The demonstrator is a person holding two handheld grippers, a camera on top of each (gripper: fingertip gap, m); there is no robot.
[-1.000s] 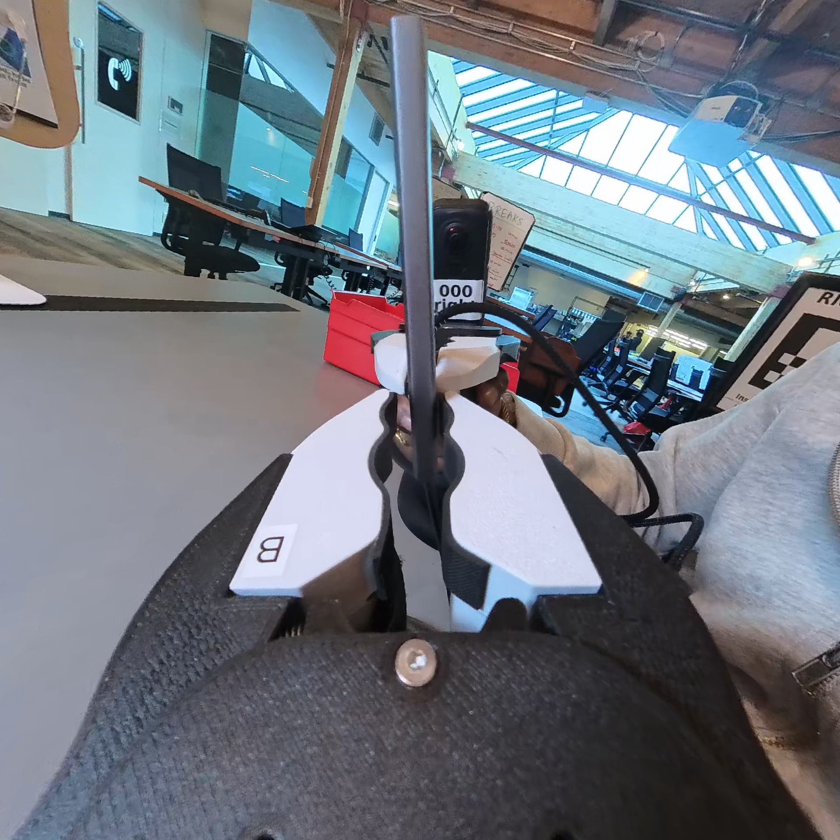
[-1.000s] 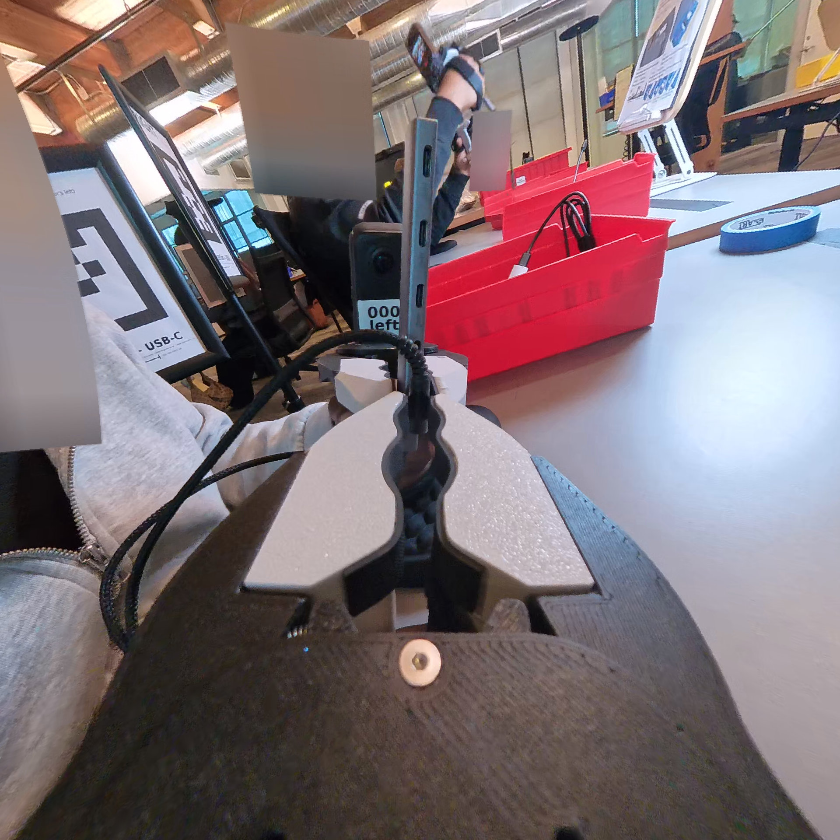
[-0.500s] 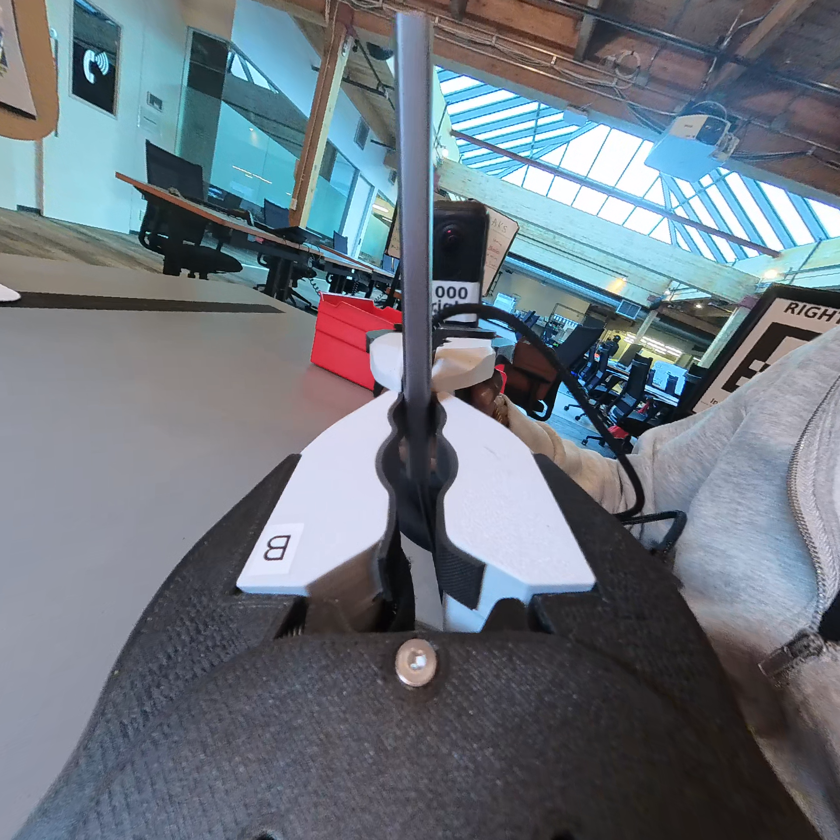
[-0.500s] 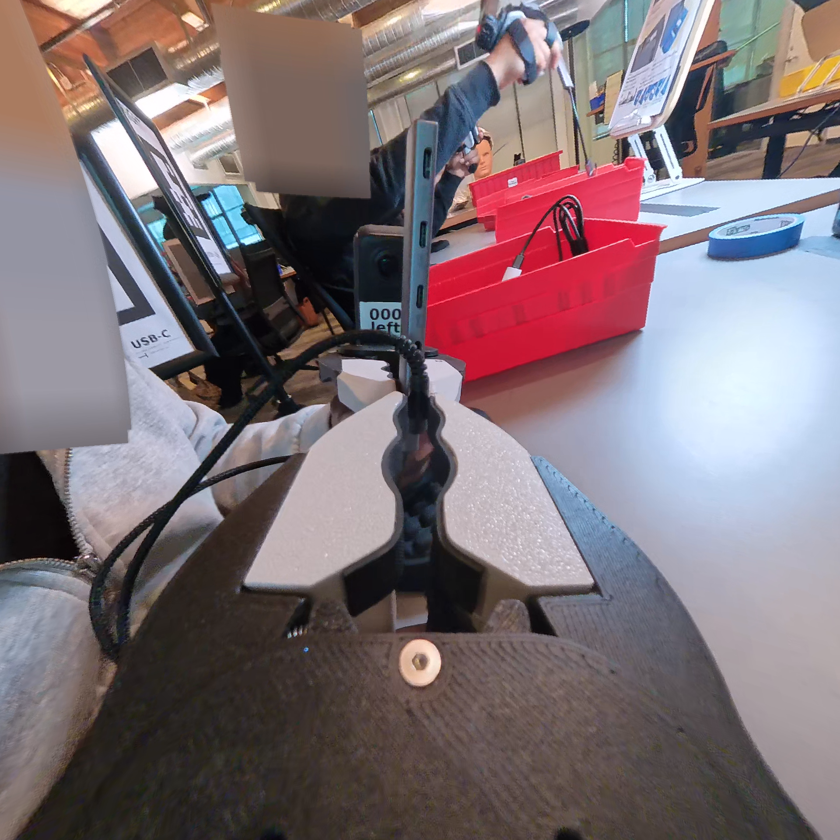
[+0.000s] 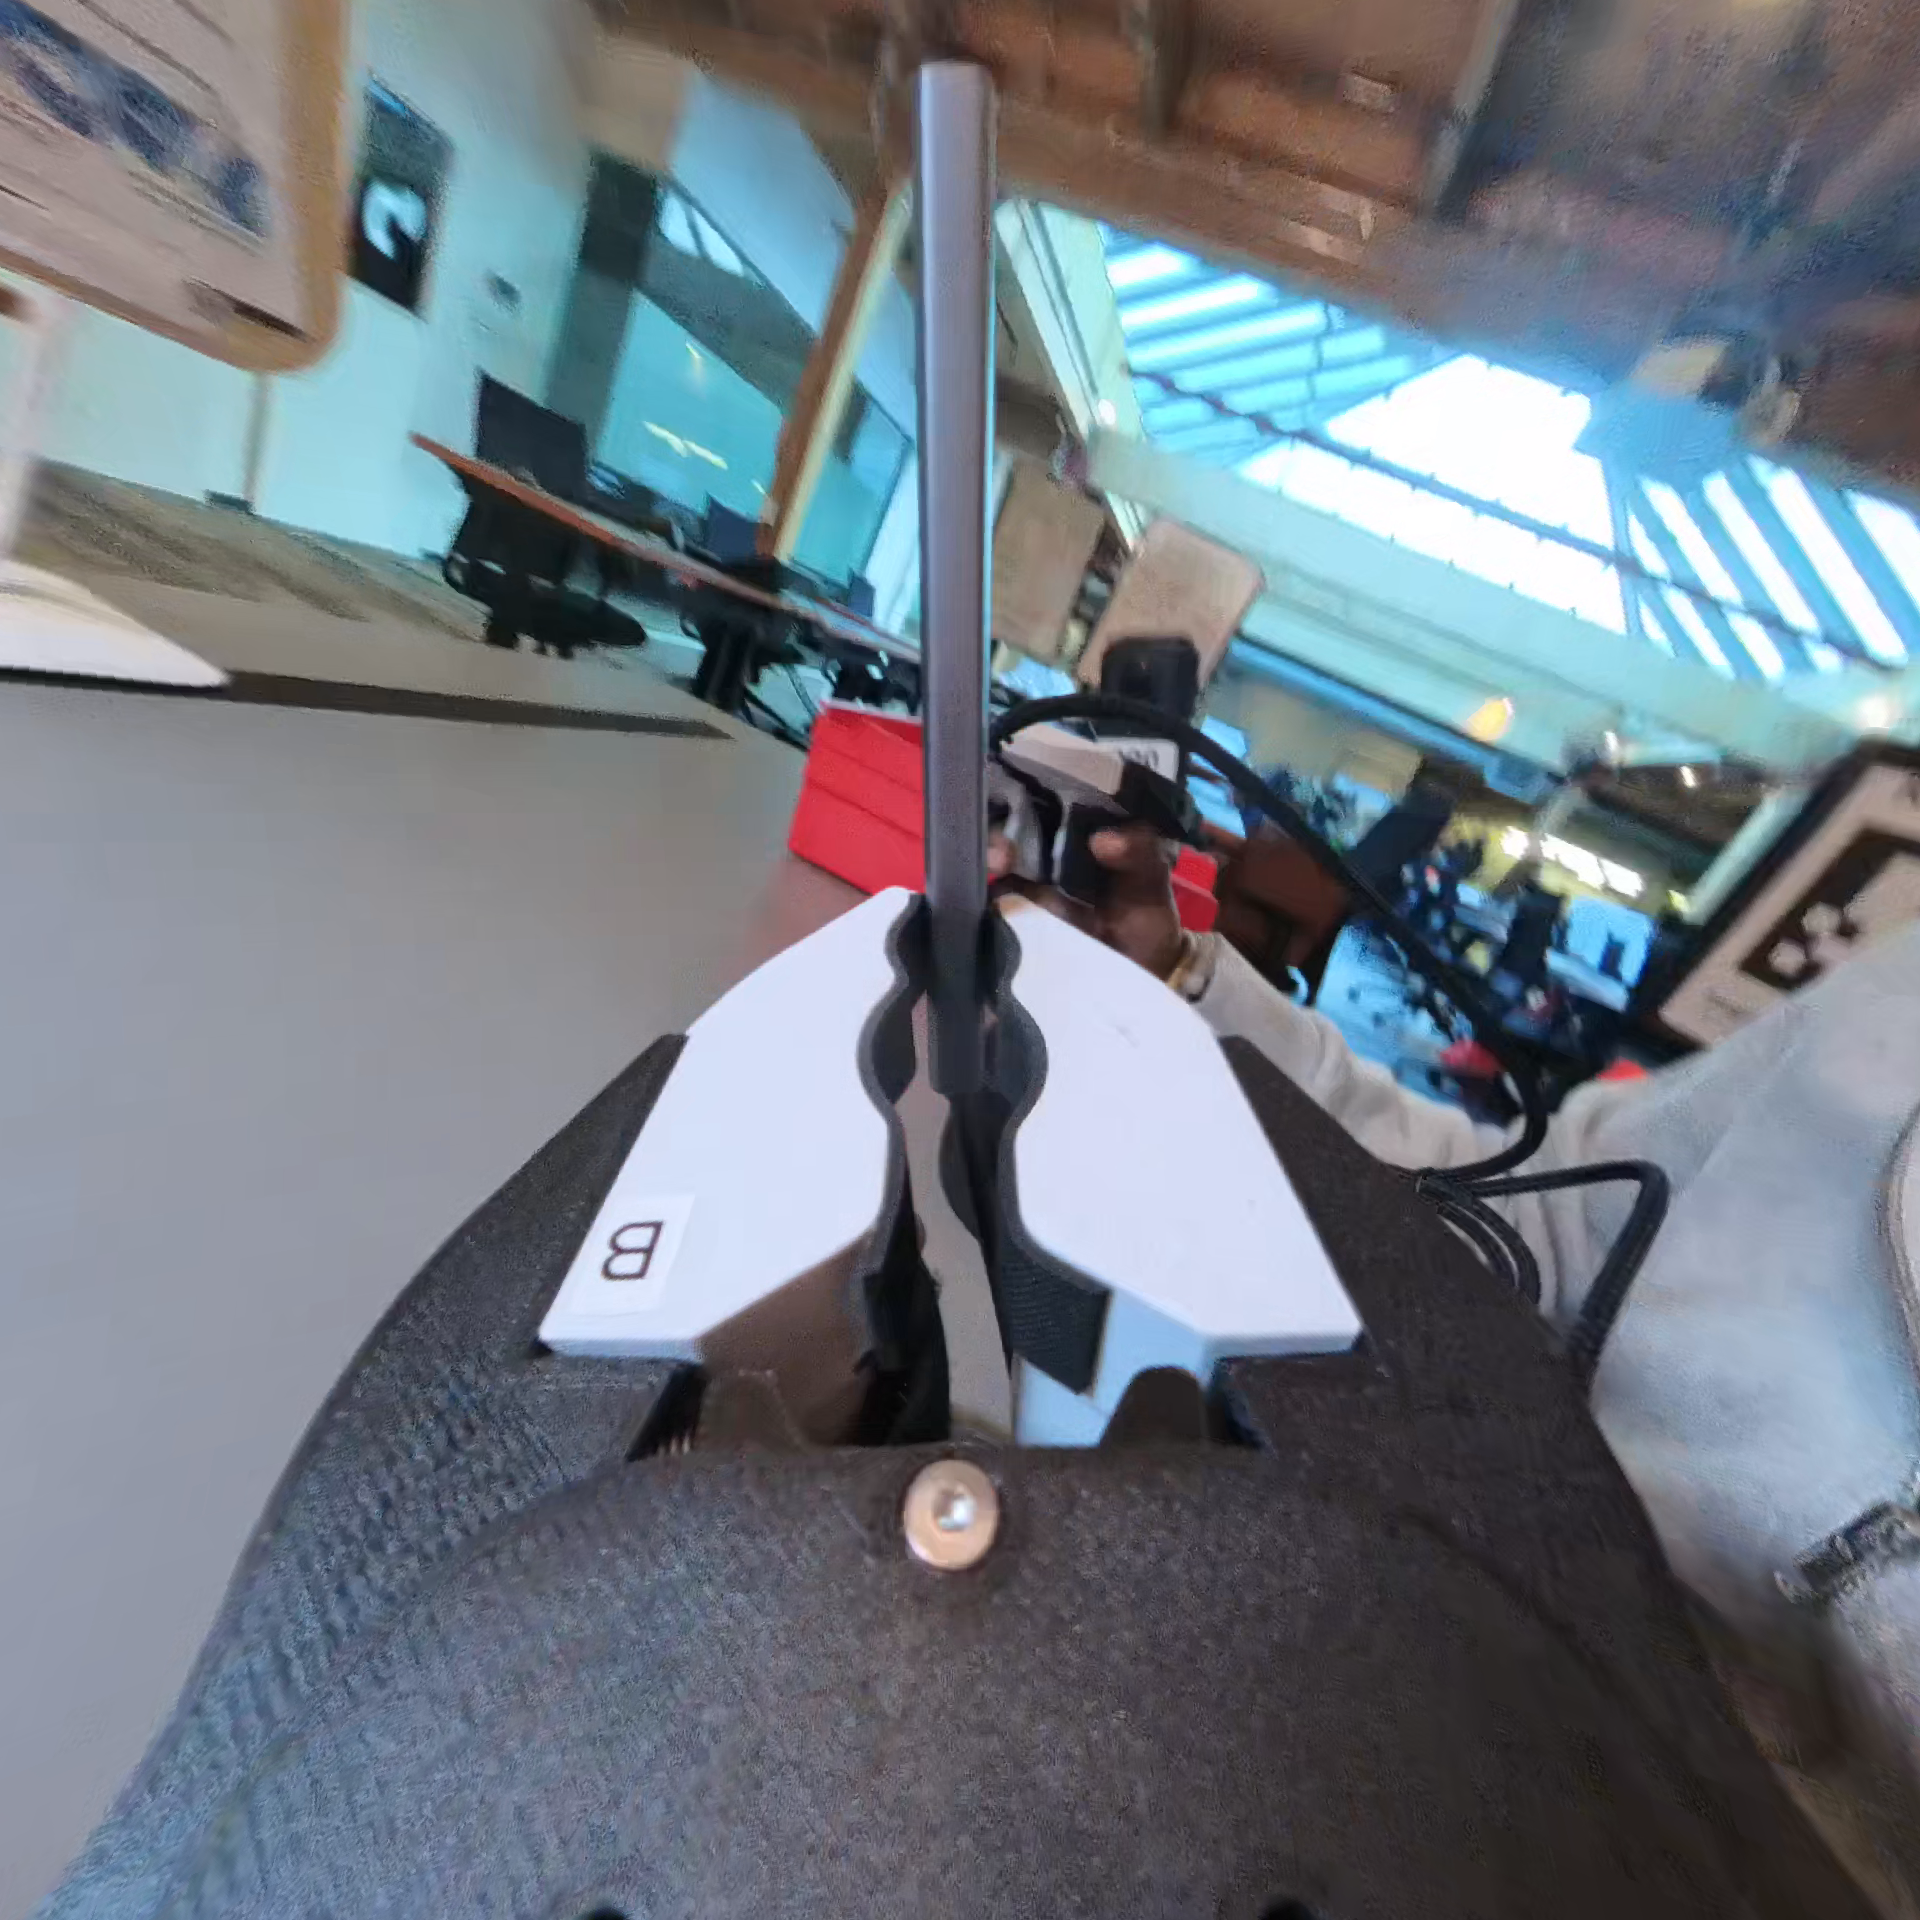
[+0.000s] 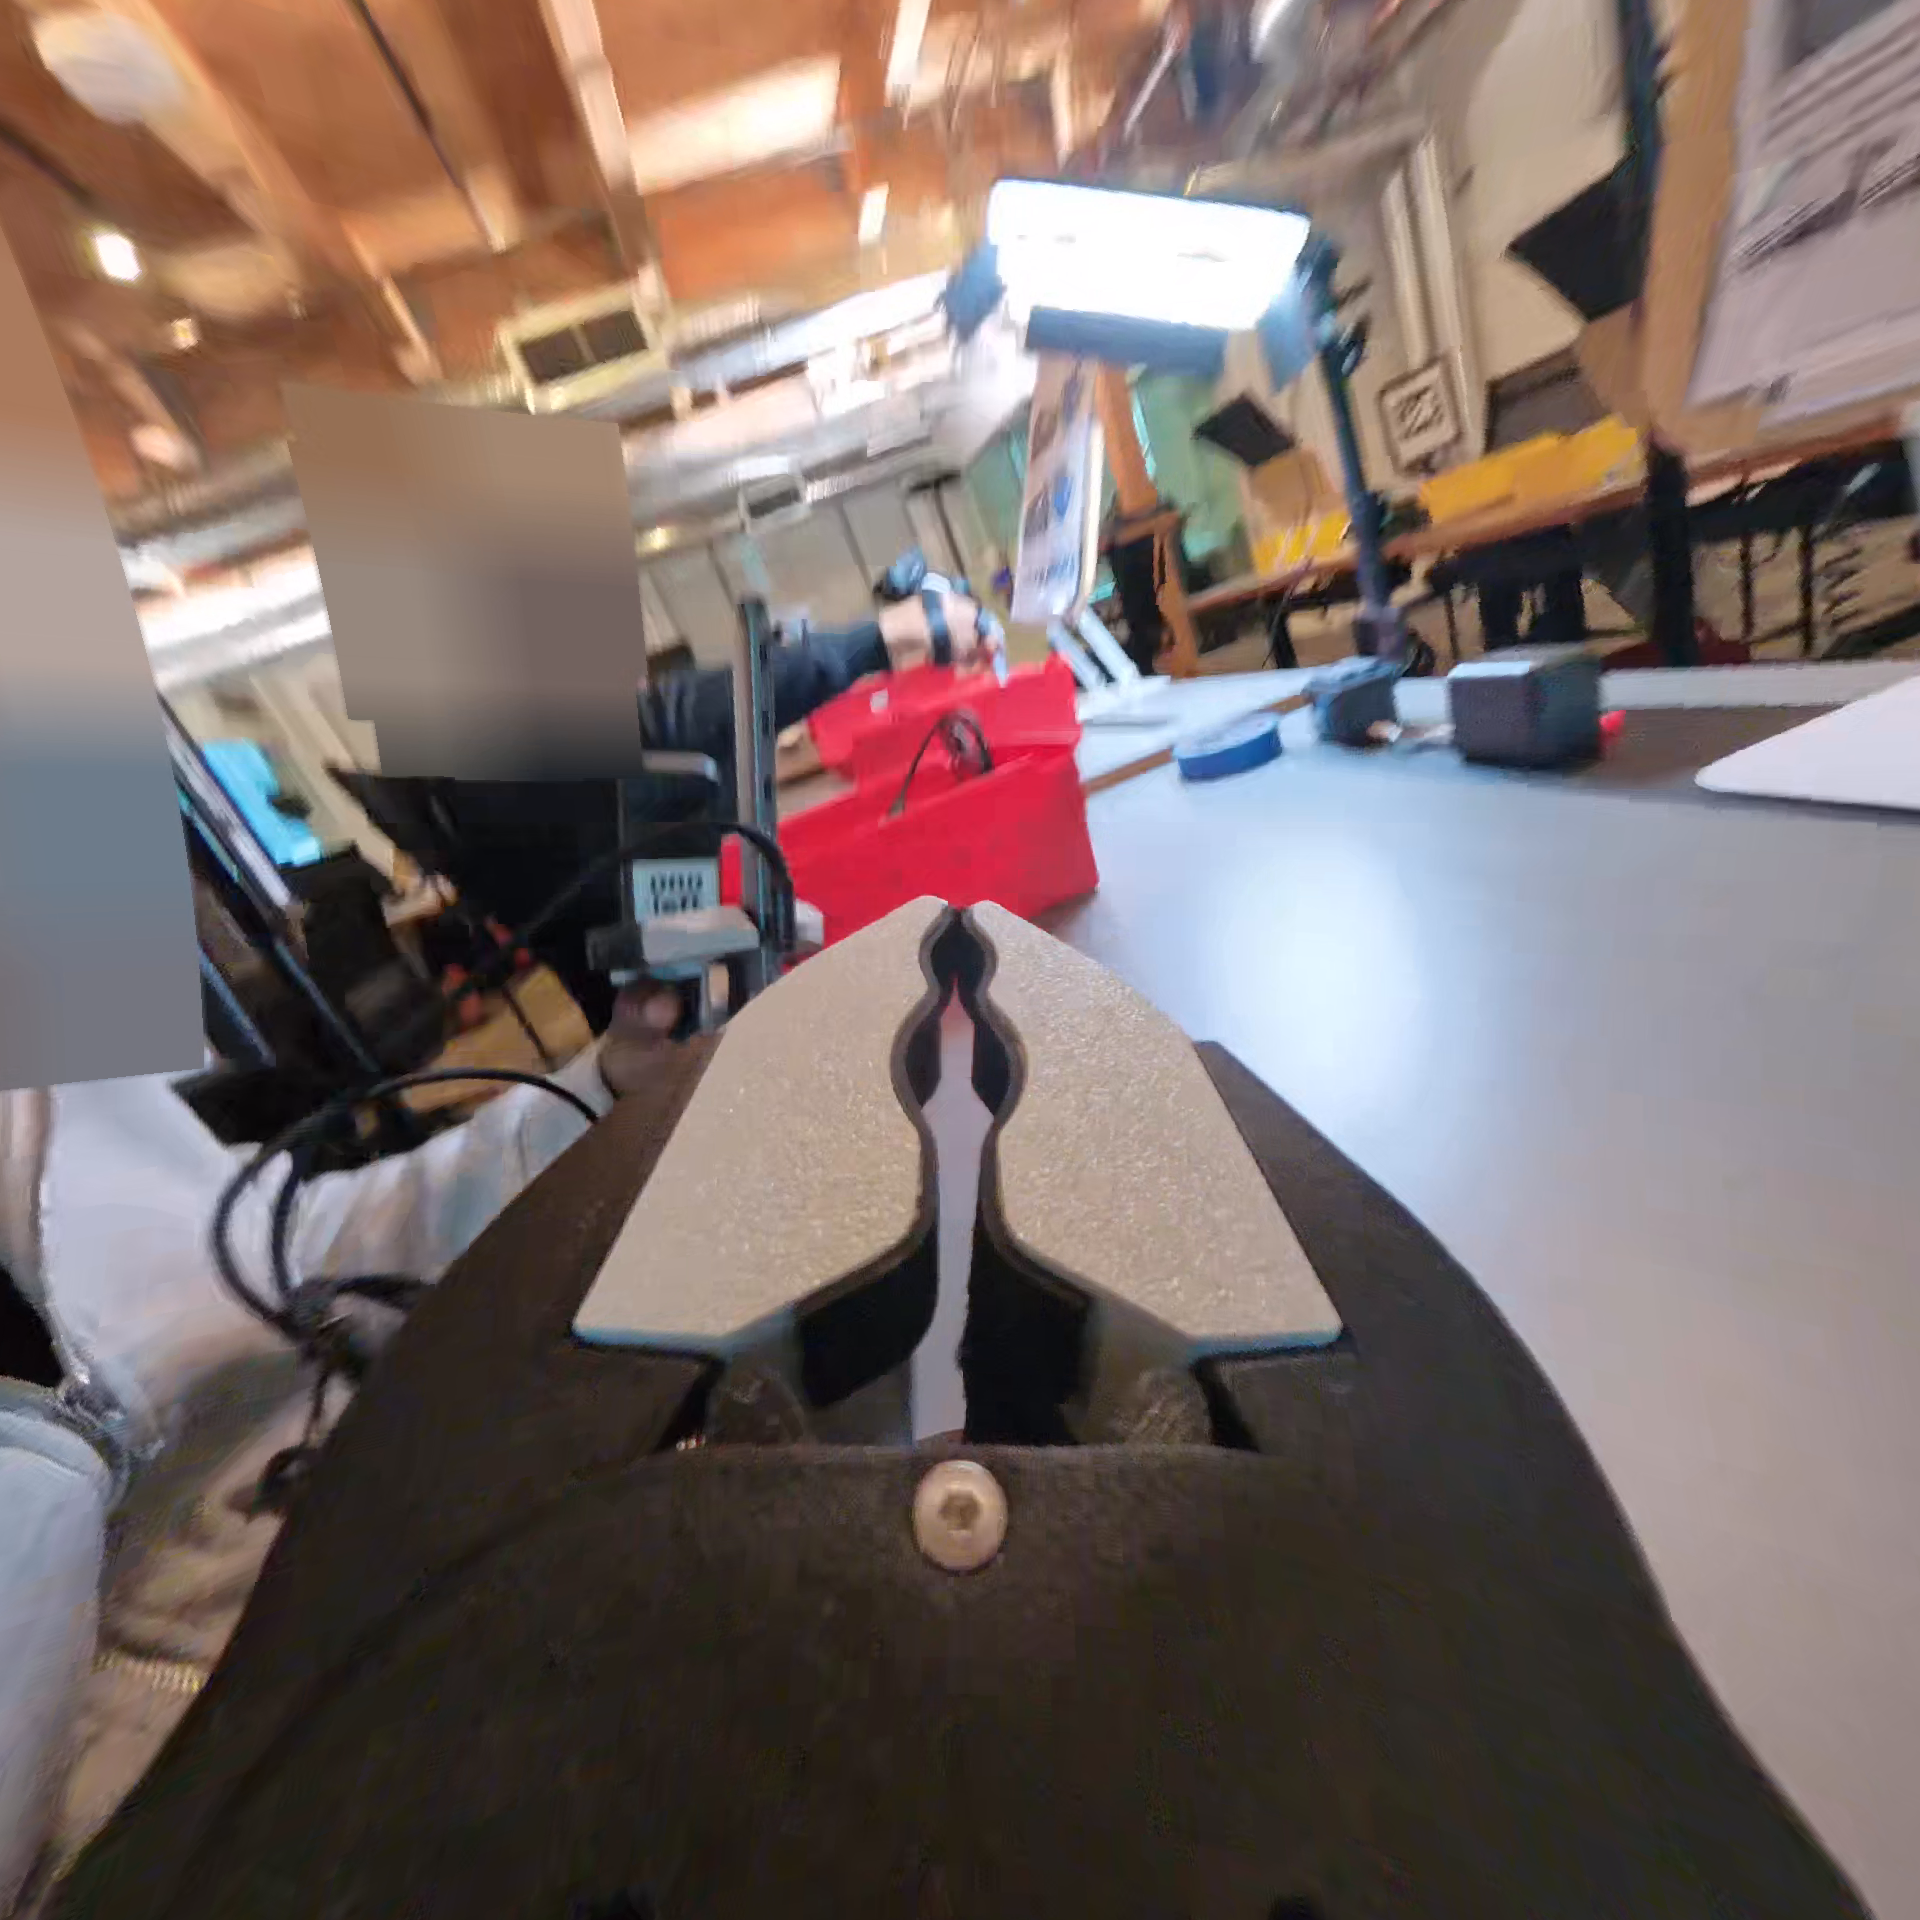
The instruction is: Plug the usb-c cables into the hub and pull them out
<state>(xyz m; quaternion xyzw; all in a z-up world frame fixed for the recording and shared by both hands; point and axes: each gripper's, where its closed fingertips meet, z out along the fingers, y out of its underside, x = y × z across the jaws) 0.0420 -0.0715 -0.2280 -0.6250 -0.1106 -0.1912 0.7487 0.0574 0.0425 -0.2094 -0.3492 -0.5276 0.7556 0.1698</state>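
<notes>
My left gripper [image 5: 951, 909] is shut on the lower end of a thin grey hub [image 5: 951, 468], which stands upright. In the right wrist view the hub [image 6: 750, 727] stands to the left, held by the left gripper [image 6: 675, 940]. A black braided usb-c cable [image 6: 457, 1081] arcs from the hub's edge down across my grey sleeve and appears to be plugged in. My right gripper [image 6: 958, 914] is shut and empty, off to the right of the hub. It shows behind the hub in the left wrist view [image 5: 1081, 779].
A red bin [image 6: 956, 842] with a coiled cable stands on the grey table [image 6: 1455, 1039] behind the hub. A blue tape roll [image 6: 1226, 746], dark boxes [image 6: 1522, 707] and a white sheet [image 6: 1829, 758] lie farther back. A marker sign [image 5: 1808, 914] stands at the right. The left gripper's tips are roughly 12 centimeters from the right gripper's.
My right gripper has let go of the cable plug at the hub and pulled back and to the right, now empty. The left gripper still holds the hub upright.
</notes>
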